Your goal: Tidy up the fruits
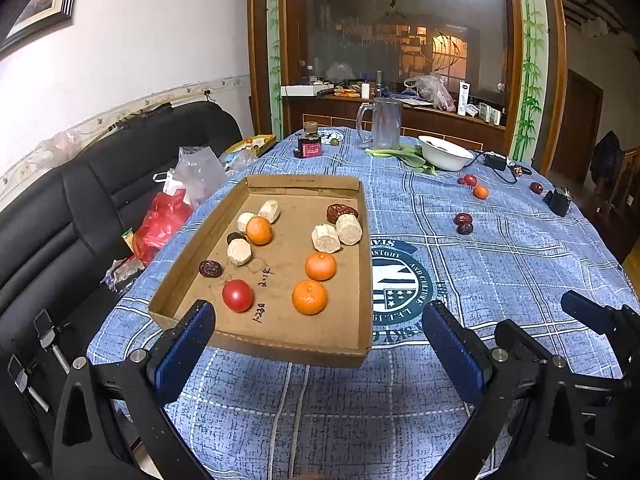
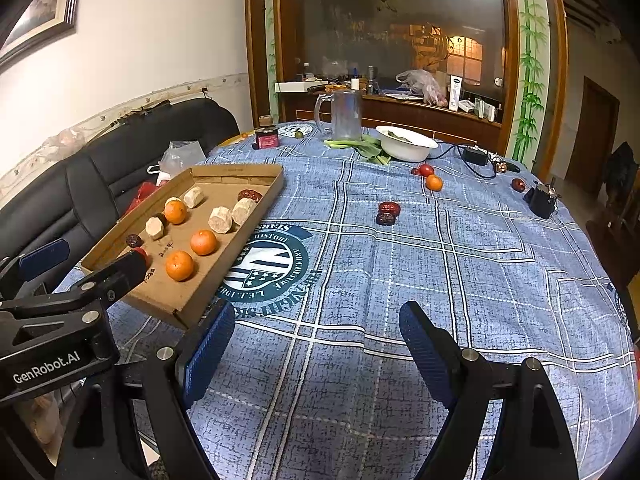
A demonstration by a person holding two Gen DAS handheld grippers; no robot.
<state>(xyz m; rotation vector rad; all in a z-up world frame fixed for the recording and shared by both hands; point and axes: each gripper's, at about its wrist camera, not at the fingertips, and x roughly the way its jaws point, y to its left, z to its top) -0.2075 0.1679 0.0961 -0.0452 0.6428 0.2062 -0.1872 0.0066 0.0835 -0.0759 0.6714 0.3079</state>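
A matt brown cardboard tray [image 1: 362, 240] lies on the woven blue cloth tablecloth [image 1: 500, 264]. Beyond the tray stand a clear, probably glass mug [image 1: 382, 122] and a glossy white bowl [image 1: 446, 154].

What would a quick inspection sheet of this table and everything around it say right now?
Surface: tablecloth, blue plaid, covers the table.
Job's things: cardboard tray holds three oranges, a tomato, pale chunks and dates. Loose on the cloth: two dates, a tomato, an orange, another date.
Clutter: mug, white bowl, greens, jar.
Grippers: left gripper open, empty, at the tray's near edge; right gripper open, empty, over bare cloth.
Cables: black cable with adapter beside the bowl.
Surroundings: black sofa with plastic bags, glass-fronted cabinet, framed picture.
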